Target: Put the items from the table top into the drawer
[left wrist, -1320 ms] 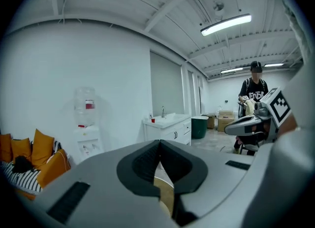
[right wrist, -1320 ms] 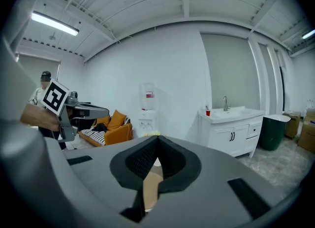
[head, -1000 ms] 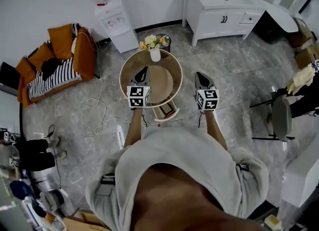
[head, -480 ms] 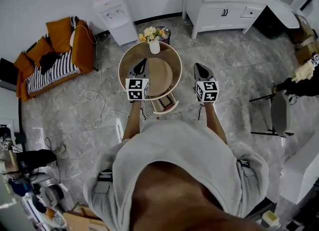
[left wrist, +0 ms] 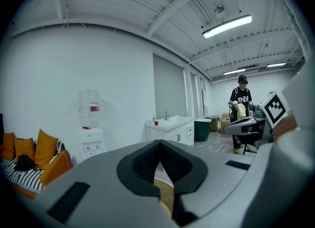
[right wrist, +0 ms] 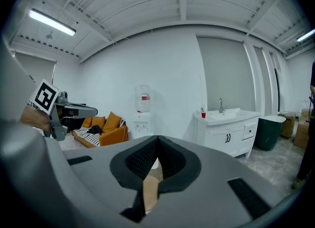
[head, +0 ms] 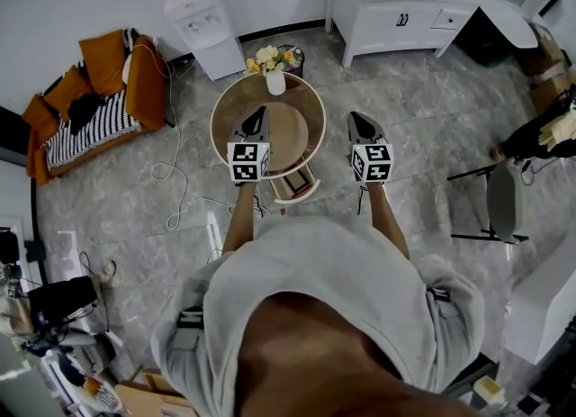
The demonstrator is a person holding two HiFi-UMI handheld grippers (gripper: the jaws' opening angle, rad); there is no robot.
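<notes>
Grippers clenched and empty above the round table

My left gripper (head: 260,114) hangs over the near-left part of the round table (head: 217,132), and my right gripper (head: 355,119) is just off its right rim. The white flower vase (head: 275,80) stands at the table's far edge. The open drawer (head: 296,188) juts from under its near edge. Reaching across with jaws pressed together, I could tip the tall vase.

round table (head: 214,129), flower vase (head: 275,83) at far rim

person (head: 533,139) at rt edge shifted nr chair (head: 504,203); view slid up slightly.
</notes>
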